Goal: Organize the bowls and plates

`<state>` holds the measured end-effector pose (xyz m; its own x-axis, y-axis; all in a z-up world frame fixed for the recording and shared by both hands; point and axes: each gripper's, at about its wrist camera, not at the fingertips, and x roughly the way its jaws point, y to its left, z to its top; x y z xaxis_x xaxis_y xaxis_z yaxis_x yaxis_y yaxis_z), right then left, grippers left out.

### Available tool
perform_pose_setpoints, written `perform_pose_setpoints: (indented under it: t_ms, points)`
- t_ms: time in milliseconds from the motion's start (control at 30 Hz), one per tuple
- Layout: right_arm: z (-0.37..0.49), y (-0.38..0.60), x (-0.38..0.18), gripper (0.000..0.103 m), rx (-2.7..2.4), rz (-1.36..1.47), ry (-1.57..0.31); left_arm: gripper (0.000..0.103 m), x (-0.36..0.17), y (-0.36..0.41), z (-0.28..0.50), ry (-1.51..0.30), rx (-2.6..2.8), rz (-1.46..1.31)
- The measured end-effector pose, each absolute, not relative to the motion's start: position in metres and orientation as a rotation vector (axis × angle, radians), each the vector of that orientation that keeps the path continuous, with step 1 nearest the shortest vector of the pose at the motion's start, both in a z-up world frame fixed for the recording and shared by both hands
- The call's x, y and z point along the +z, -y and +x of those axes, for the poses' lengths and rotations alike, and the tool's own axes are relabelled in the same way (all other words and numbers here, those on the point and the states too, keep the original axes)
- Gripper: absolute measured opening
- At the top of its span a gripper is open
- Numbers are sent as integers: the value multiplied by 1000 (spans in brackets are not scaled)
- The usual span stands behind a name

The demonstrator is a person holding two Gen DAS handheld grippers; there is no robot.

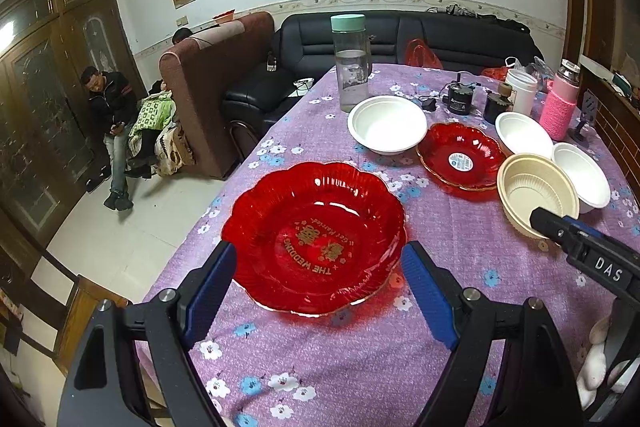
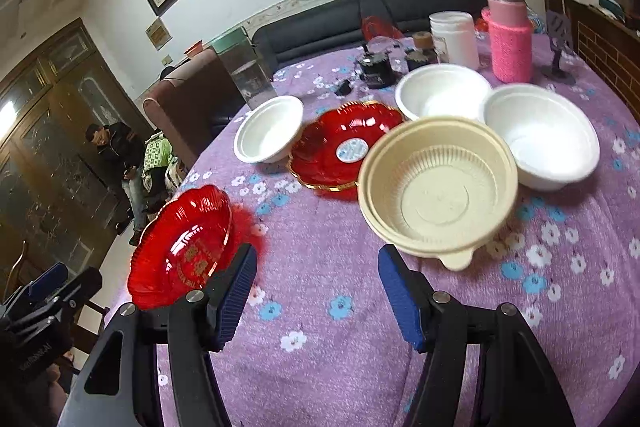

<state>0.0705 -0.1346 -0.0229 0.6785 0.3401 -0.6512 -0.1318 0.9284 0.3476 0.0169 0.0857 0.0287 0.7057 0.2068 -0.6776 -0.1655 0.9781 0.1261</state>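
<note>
Purple floral tablecloth (image 1: 360, 359), black sofa (image 1: 400, 35) behind

Two handheld grippers: the left gripper (image 1: 318, 277) and right gripper (image 2: 318, 285) share black angular frames, silver screws and ribbed blue pads (image 1: 430, 297); one black finger bears white "DAS" lettering

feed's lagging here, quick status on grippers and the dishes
Left gripper open, jaws either side of the big red plate. Right gripper open, empty, short of the beige bowl. Nothing in the way.
</note>
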Motion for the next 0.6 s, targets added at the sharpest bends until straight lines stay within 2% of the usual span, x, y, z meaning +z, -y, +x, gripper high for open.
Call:
perform_pose_setpoints:
  t_ms: [333, 433, 500, 600]
  points:
    - [118, 111, 10, 70, 316, 237, -800, 84, 49, -107, 53, -772, 156, 64]
    - [150, 109, 17, 71, 303, 242, -829, 85, 77, -120, 80, -721, 166, 79]
    - [172, 106, 22, 71, 284, 218, -833, 89, 89, -127, 103, -701, 169, 90]
    - [210, 95, 22, 71, 271, 183, -859, 90, 92, -136, 149, -736, 147, 84]
